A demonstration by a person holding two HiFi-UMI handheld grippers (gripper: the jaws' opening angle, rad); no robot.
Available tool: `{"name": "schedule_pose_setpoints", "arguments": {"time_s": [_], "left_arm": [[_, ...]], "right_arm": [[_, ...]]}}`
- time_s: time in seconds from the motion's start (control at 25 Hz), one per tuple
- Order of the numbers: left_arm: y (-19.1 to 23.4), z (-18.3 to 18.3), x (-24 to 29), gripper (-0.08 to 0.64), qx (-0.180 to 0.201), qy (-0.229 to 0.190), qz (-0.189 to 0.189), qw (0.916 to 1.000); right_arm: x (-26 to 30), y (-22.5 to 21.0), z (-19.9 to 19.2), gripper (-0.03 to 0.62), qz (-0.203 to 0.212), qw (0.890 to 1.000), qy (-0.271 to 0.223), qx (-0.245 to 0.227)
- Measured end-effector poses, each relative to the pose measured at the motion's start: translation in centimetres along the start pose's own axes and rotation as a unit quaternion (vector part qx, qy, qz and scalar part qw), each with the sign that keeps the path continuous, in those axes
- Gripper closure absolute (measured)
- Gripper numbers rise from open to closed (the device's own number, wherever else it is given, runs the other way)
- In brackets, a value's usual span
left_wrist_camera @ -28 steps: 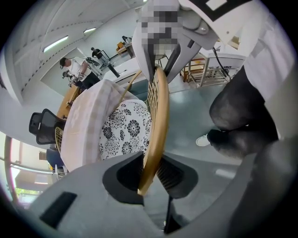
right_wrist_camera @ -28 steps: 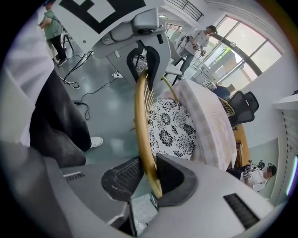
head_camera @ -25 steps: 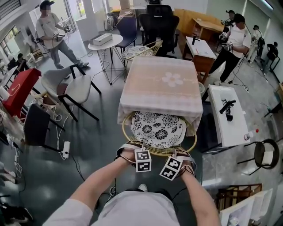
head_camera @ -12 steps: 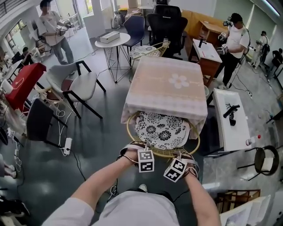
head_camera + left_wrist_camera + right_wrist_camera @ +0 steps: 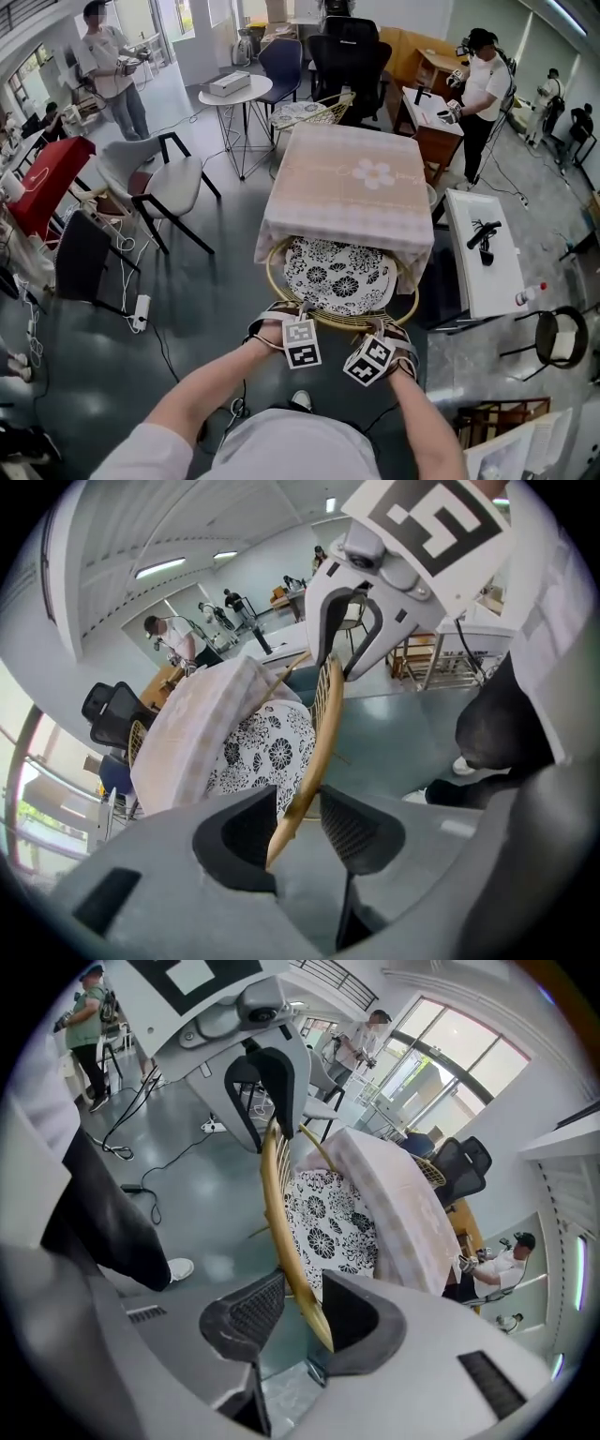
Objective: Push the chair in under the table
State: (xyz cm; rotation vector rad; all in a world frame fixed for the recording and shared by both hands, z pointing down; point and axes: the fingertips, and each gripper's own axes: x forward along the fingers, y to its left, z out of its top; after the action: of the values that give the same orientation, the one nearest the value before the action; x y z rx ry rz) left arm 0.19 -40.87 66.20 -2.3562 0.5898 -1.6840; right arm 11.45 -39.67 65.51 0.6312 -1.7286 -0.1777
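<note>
A round rattan chair with a floral cushion stands tucked under the table, which wears a pink cloth. Its near rim sticks out toward me. My left gripper and right gripper sit side by side at that rim. In the left gripper view the rim passes between the left gripper's pads with a gap showing. In the right gripper view the rim runs between the right gripper's pads, also loose. Both pairs of jaws have just been opening.
Grey chairs and a round white table stand to the left. A long white table is close on the right. A black office chair is beyond the table. A power strip with cables lies on the floor.
Both grippers stay at the chair's near rim. Chair and table keep the same places. The person at the back right has stepped a little leftward.
</note>
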Motion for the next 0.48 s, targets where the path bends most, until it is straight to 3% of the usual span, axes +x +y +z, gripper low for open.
{"name": "schedule_pose_setpoints", "arguments": {"time_s": [0.28, 0.48], "left_arm": [[-0.4, 2.5, -2.3, 0.425, -0.097, -0.053, 0.011, 0.9938], [-1.3, 4.8, -4.6, 0.426, -0.189, -0.106, 0.007, 0.9763]], "right_arm": [[-3.0, -0.2, 1.2, 0.482, -0.012, 0.993, -0.043, 0.105], [-5.6, 0.1, 2.0, 0.491, -0.008, 0.980, -0.091, 0.174]]}}
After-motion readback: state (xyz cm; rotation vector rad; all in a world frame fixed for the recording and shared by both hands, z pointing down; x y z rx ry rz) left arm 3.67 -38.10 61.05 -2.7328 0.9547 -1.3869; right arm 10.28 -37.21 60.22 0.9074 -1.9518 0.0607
